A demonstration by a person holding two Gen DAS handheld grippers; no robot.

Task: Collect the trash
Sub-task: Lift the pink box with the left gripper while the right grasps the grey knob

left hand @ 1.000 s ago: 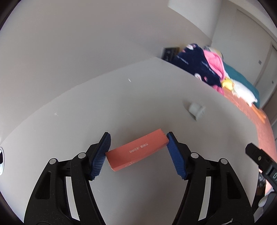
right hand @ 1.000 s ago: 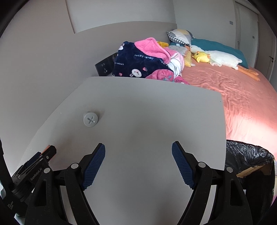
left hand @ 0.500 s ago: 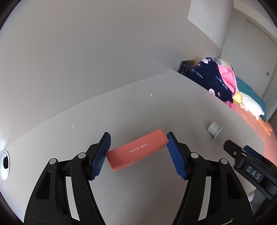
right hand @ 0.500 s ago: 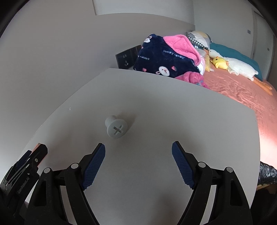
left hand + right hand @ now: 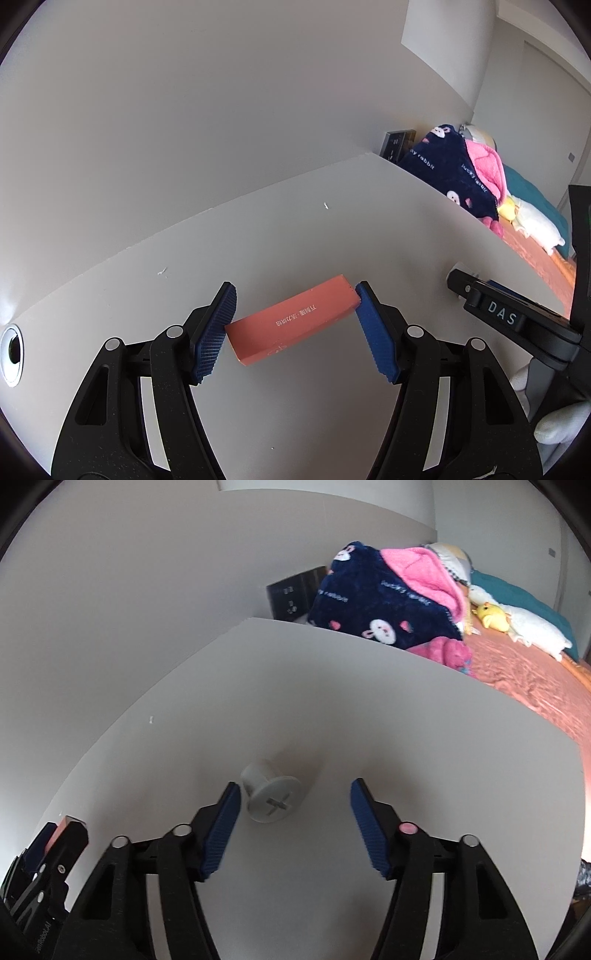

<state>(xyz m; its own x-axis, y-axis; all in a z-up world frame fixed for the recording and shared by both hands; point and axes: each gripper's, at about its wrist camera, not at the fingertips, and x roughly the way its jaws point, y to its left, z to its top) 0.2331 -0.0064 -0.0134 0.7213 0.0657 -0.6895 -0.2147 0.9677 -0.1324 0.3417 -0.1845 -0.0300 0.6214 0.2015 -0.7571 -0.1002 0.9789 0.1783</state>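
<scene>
My left gripper (image 5: 295, 325) is shut on a flat orange-red box (image 5: 293, 319) with printed text, gripped end to end between the blue pads and held over the grey table (image 5: 280, 229). My right gripper (image 5: 291, 821) is open. A small white plastic cap with a cross slot (image 5: 271, 797) lies on its side on the table (image 5: 406, 738) between its fingertips, close to the left pad. The right gripper's body shows at the right edge of the left wrist view (image 5: 517, 321).
A bed with an orange-pink cover (image 5: 535, 672) lies beyond the table, with a navy and pink blanket pile (image 5: 388, 590), a yellow toy (image 5: 489, 614) and pillows. A black panel (image 5: 291, 596) stands by the wall. A round hole (image 5: 11, 354) sits in the table's left end.
My right gripper has moved forward and down to the white cap, which now lies between its open fingers. My left gripper has kept its hold on the box while swinging left.
</scene>
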